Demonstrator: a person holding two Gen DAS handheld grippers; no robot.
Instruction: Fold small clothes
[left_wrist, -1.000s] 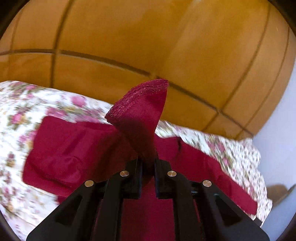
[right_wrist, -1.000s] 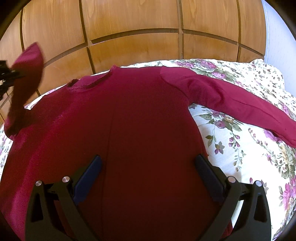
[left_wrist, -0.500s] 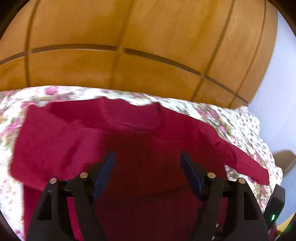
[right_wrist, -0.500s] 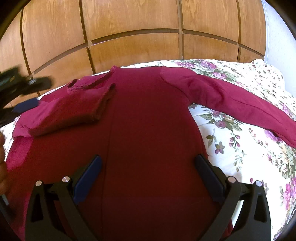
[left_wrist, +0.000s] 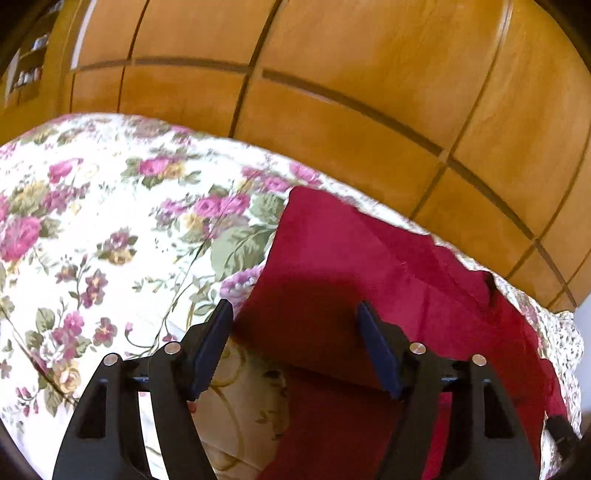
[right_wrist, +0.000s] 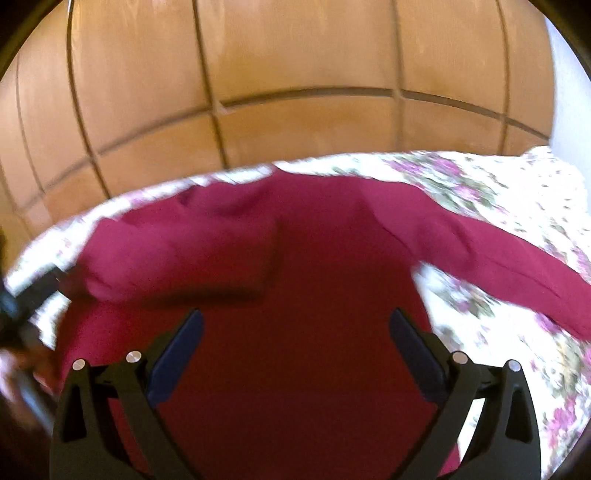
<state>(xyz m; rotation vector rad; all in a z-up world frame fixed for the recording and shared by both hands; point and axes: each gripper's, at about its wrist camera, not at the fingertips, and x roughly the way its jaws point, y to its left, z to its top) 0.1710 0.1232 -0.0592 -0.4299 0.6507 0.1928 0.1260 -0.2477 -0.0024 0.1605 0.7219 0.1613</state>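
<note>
Beneath both open tongs (left_wrist: 295, 314) (right_wrist: 295, 325), seemingly untouched: red top (right_wrist: 295, 280).

No words, labels, brand marks or numbers to read anywhere here, in the left view or the right.

both wrist views look down, close over the bed – sharing the red top (left_wrist: 388, 266) (right_wrist: 295, 295).
</note>
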